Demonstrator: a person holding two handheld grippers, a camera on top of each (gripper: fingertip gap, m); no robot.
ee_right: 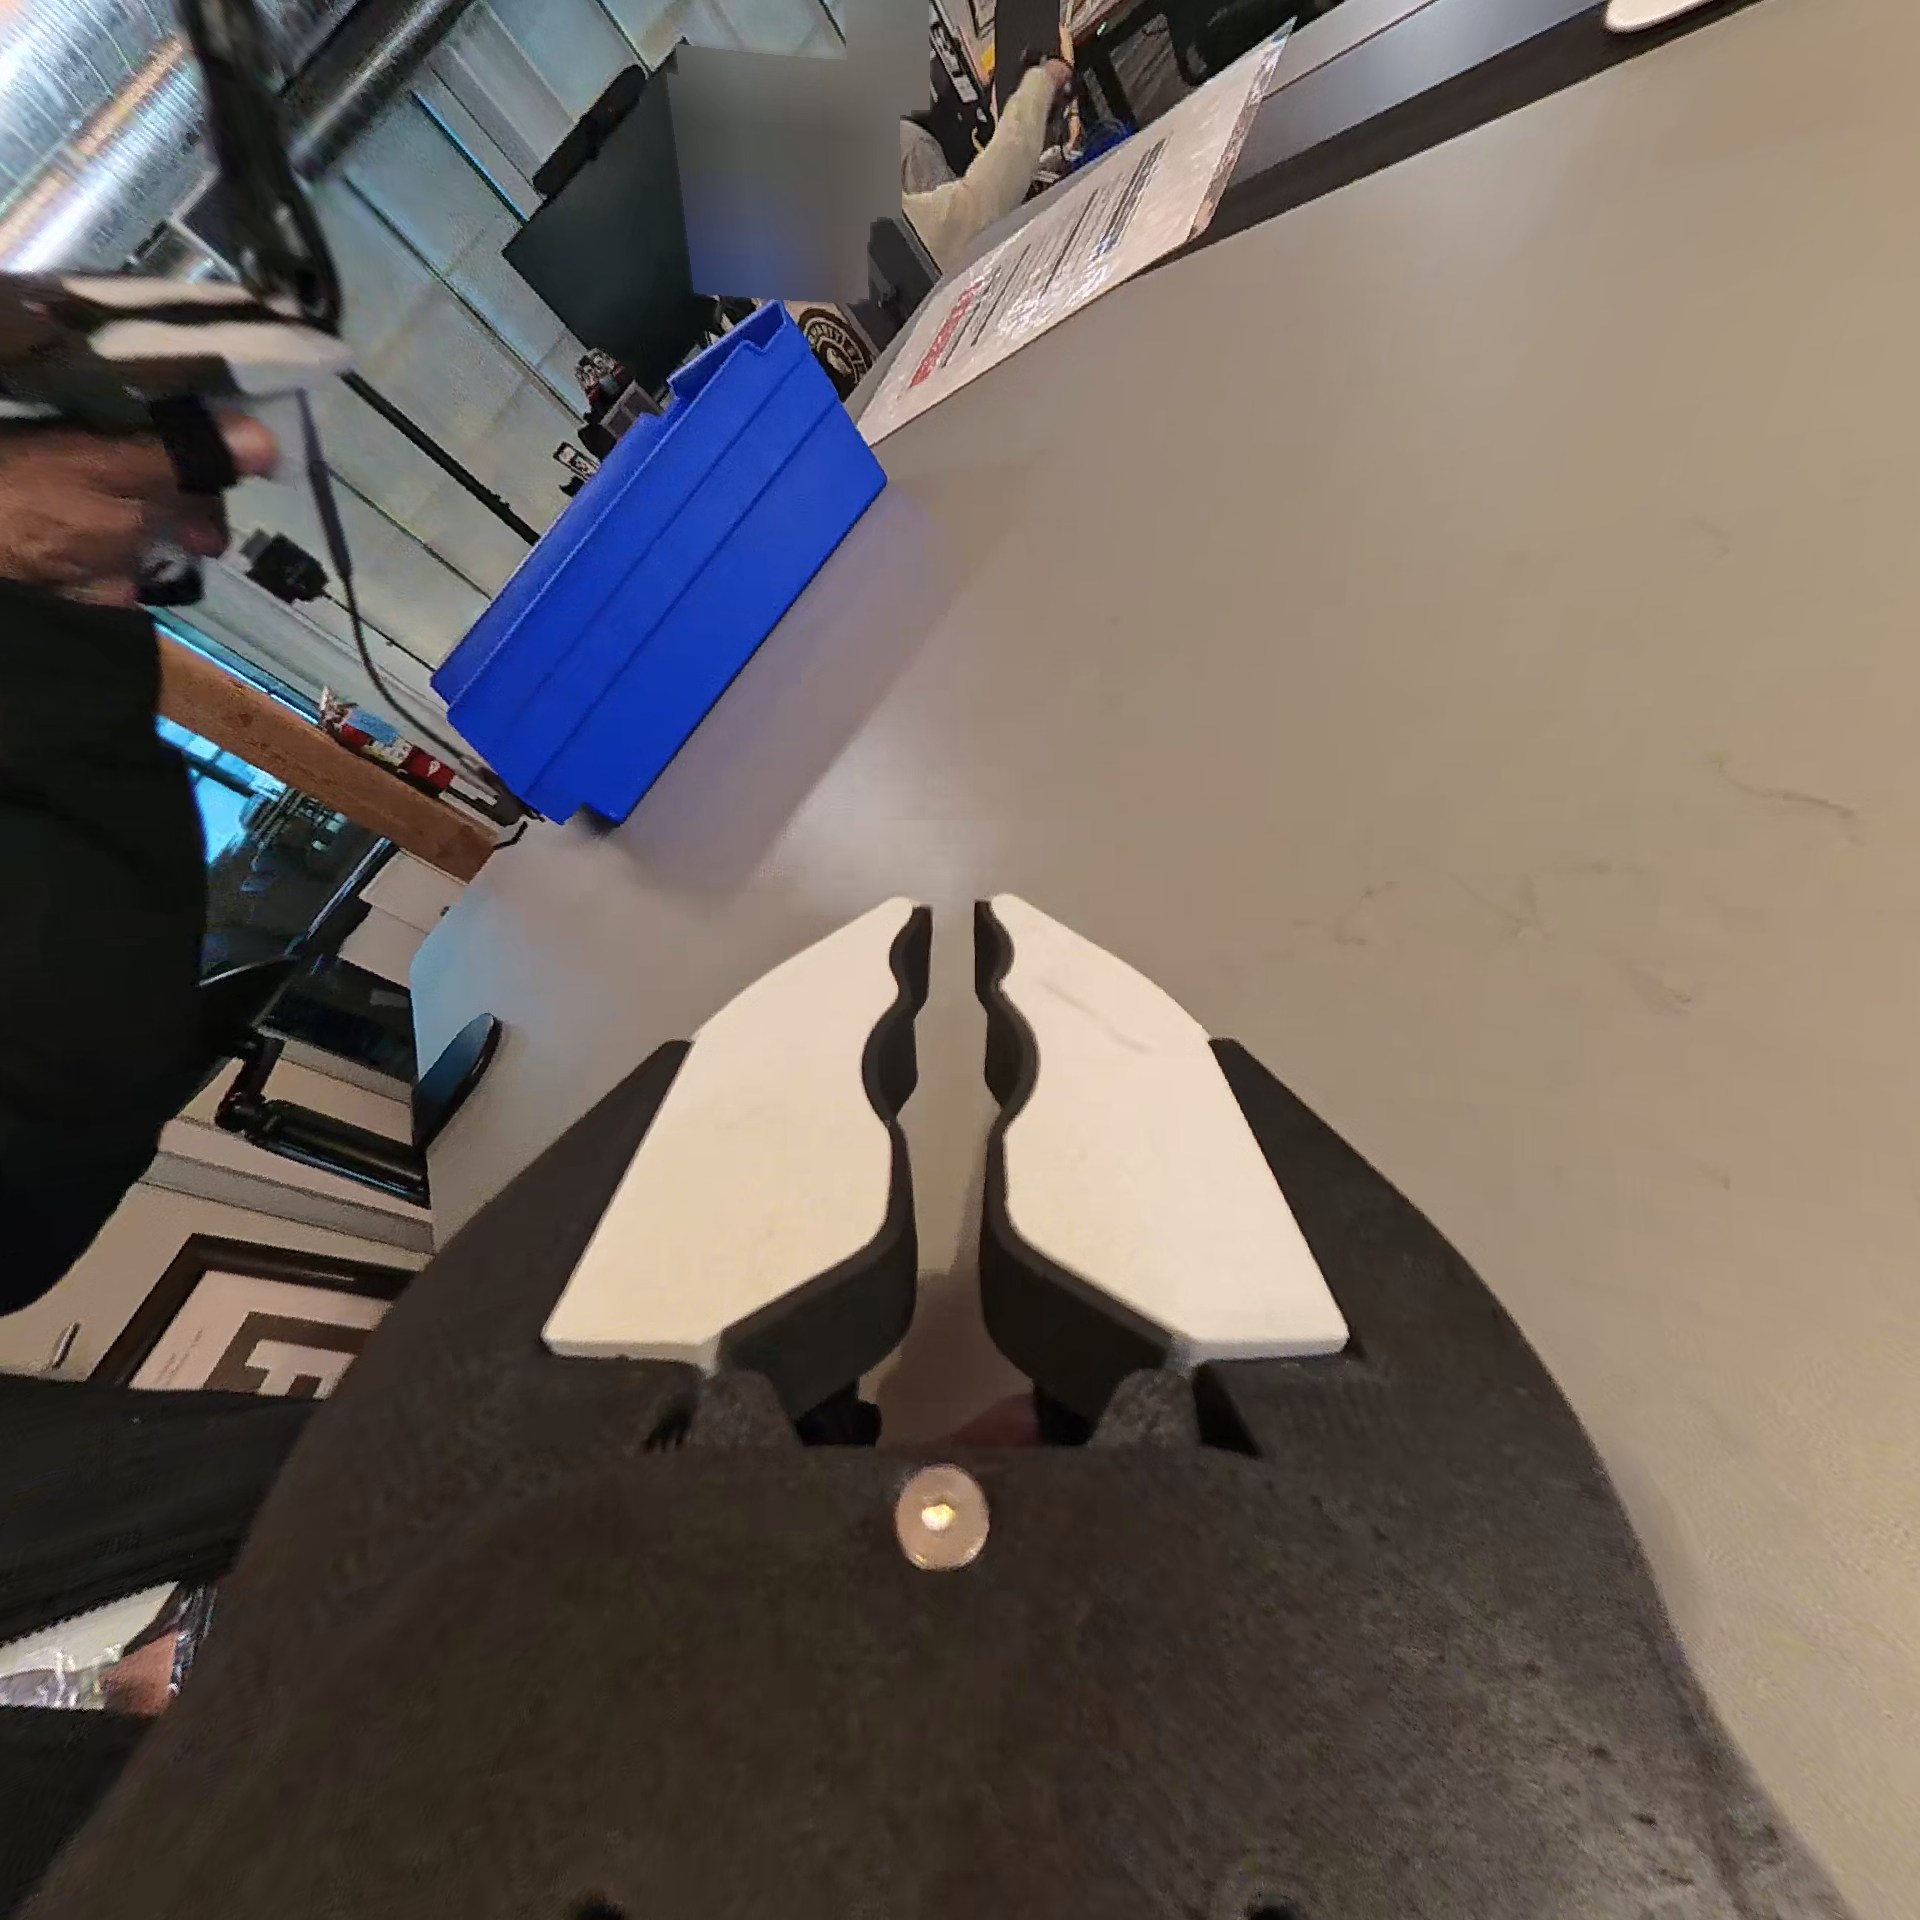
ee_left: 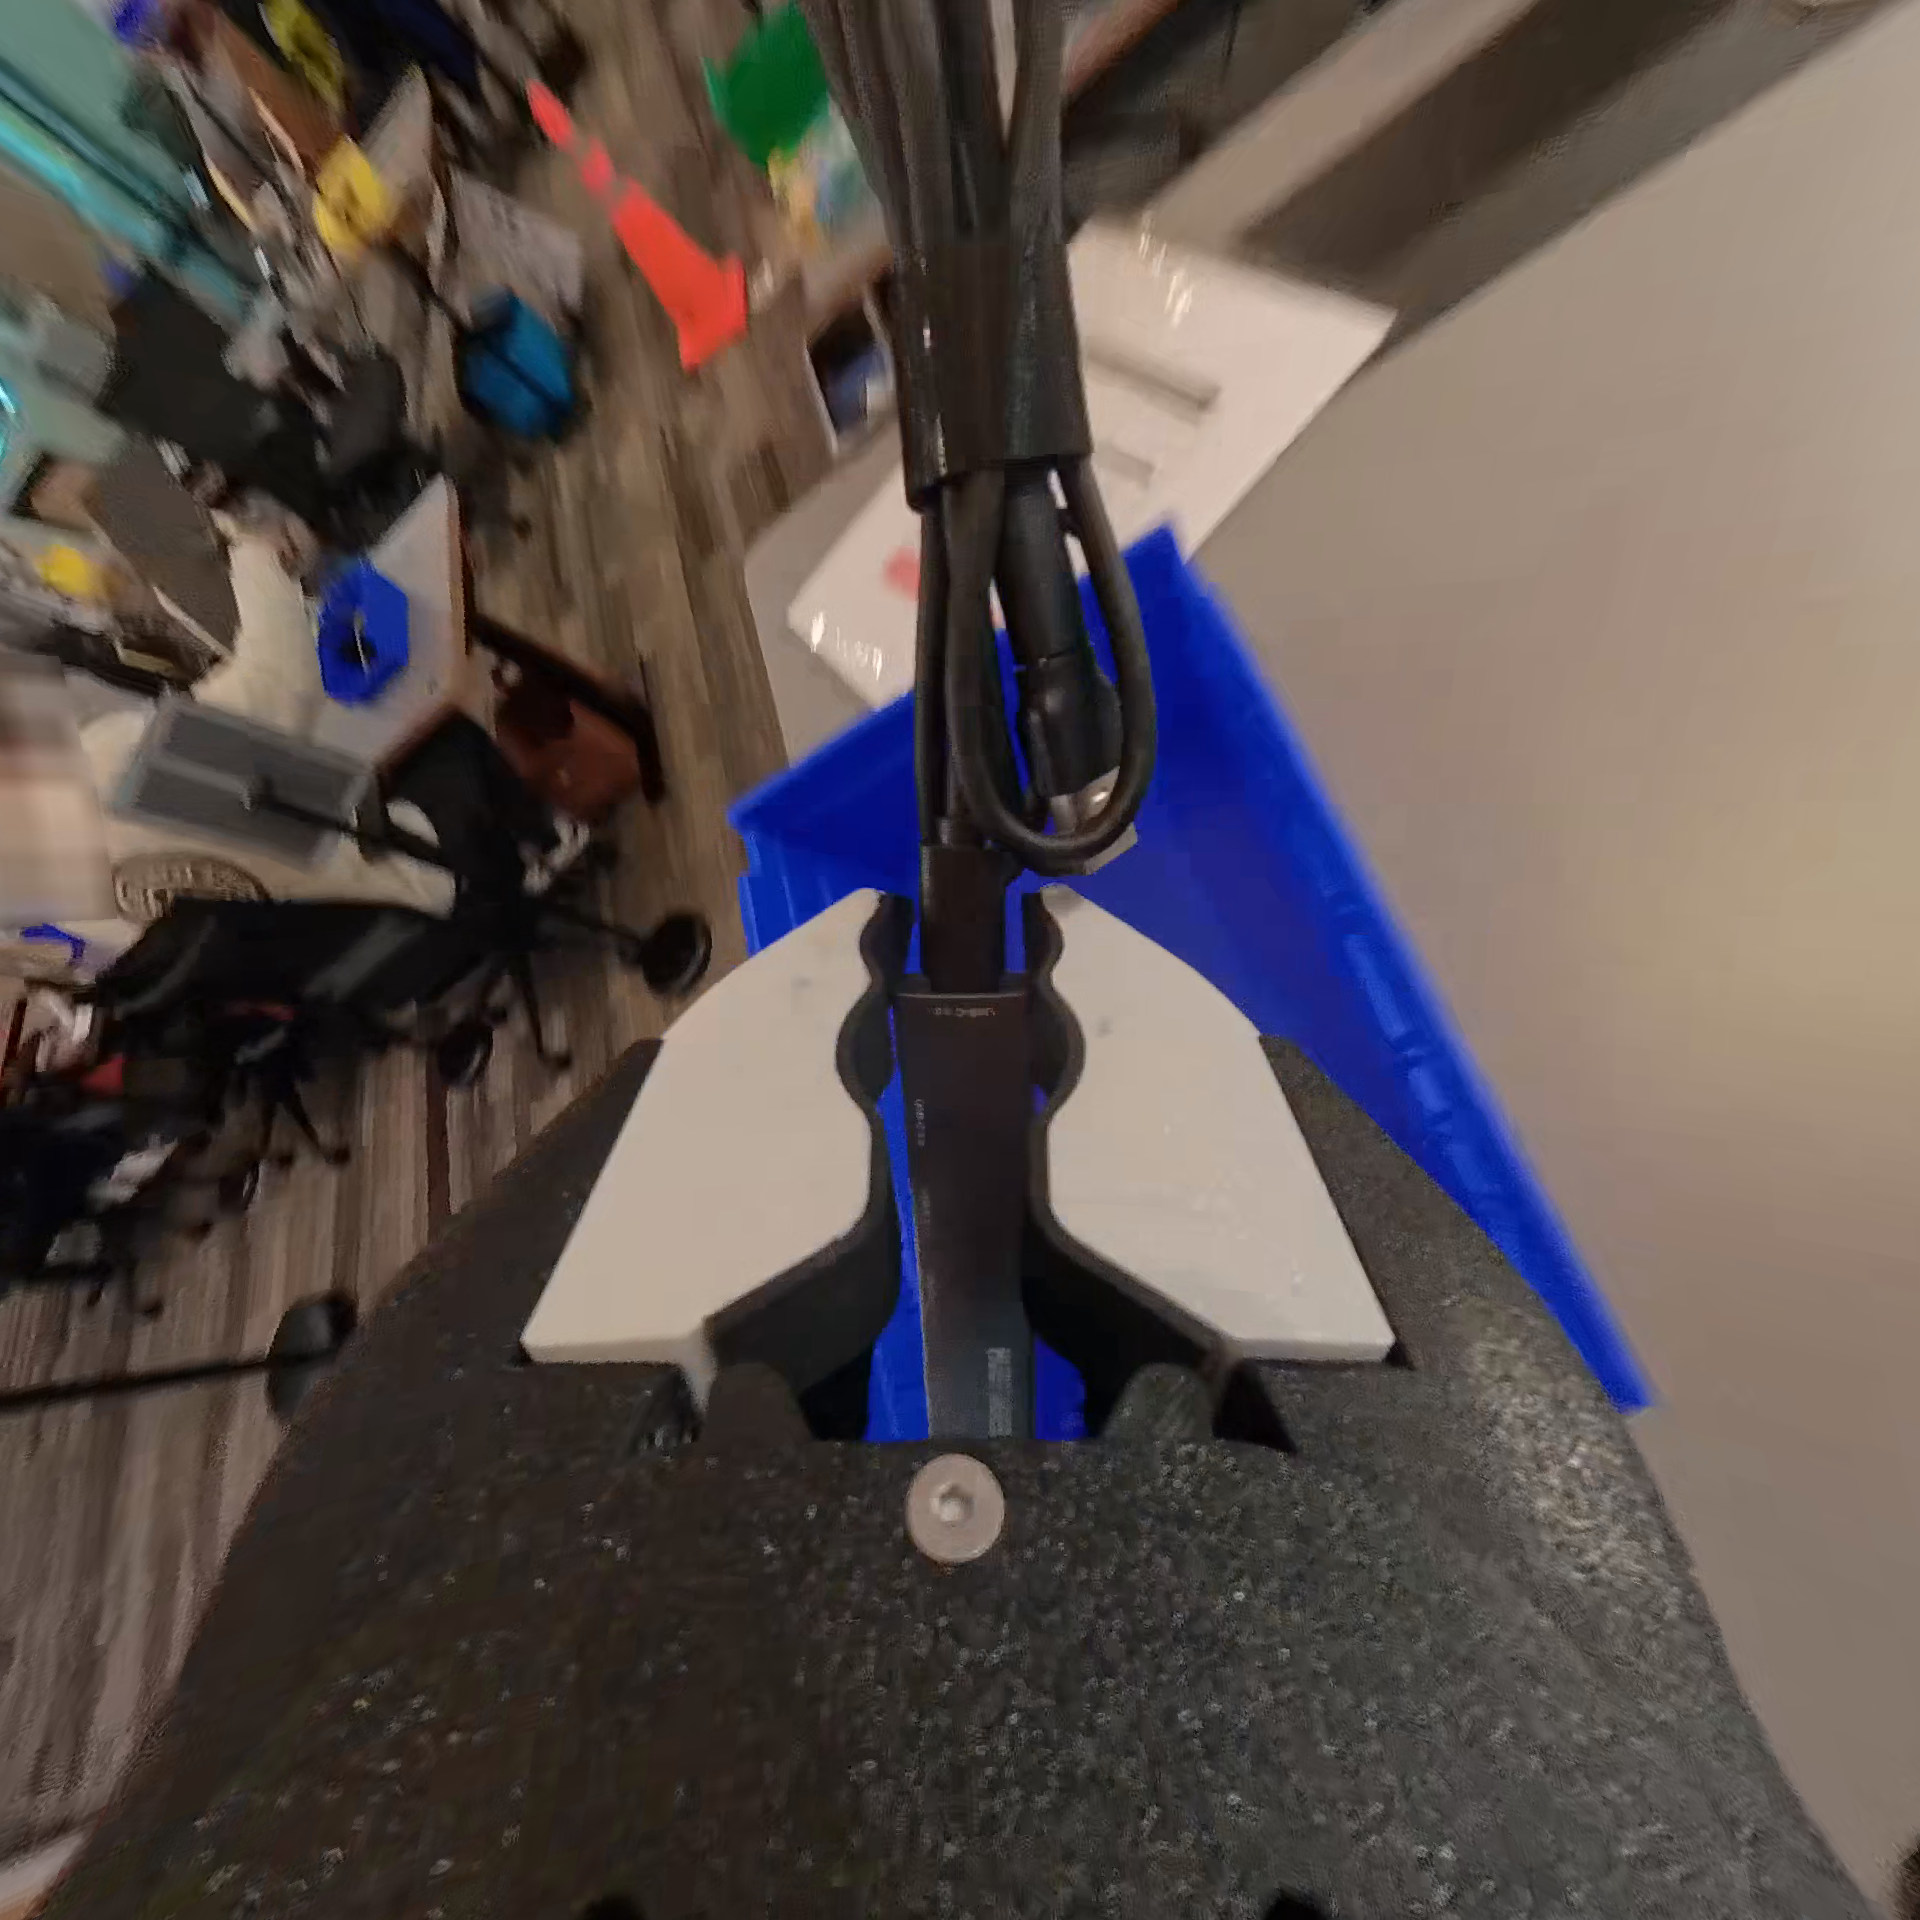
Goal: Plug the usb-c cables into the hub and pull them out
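Observation:
My left gripper is shut on a slim dark hub, held edge-on between its white fingers. From the hub's far end a black cable bundle, wrapped with a strap, extends away, and a loose usb-c plug sits inside its loops. The hub is held in the air above the blue bin. My right gripper is empty, its jaws almost together, low over the beige table. In the right wrist view the left gripper shows blurred at the upper left with the cable and a hand.
The blue plastic bin stands near the table's edge. Laminated sheets lie beyond it on the table. Past the edge is a cluttered floor with an orange cone and chairs. A person sits in the background. One gripper's finger ends stand about 45 cm off the other's.

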